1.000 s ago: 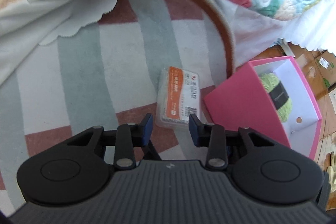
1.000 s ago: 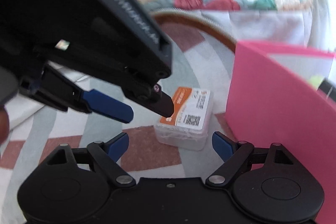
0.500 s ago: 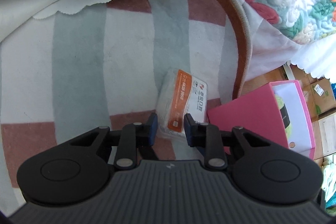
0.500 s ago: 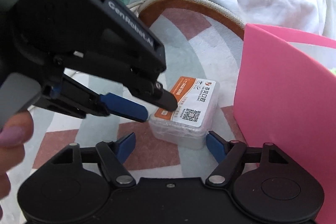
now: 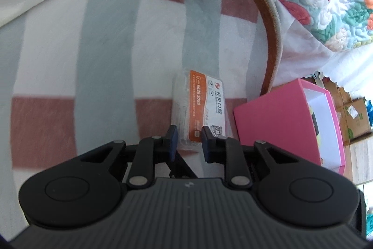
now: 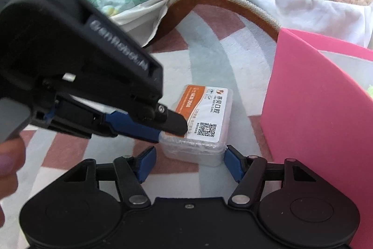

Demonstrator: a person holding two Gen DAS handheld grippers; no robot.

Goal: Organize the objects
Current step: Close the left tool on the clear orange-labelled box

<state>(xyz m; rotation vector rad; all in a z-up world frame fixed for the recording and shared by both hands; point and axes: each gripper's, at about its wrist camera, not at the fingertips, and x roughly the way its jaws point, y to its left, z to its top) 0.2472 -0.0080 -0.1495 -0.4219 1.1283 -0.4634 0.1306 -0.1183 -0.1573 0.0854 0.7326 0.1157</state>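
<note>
The clear plastic box [image 5: 198, 109] with the orange-and-white label lies flat on the striped rug [image 5: 93, 62], near the rug's curved brown edge, its long axis running away from the left gripper [image 5: 189, 141]. That gripper is clamped on the box's near corner. The right gripper [image 6: 190, 161] has just been closing, its blue fingers [image 6: 146, 161] straddling the box without pressing it. The pink box [image 6: 314, 109] stands just beside.

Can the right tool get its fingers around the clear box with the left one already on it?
Probably yes: the right tool straddles the clear box's near end, while the left tool grips only one corner.
</note>
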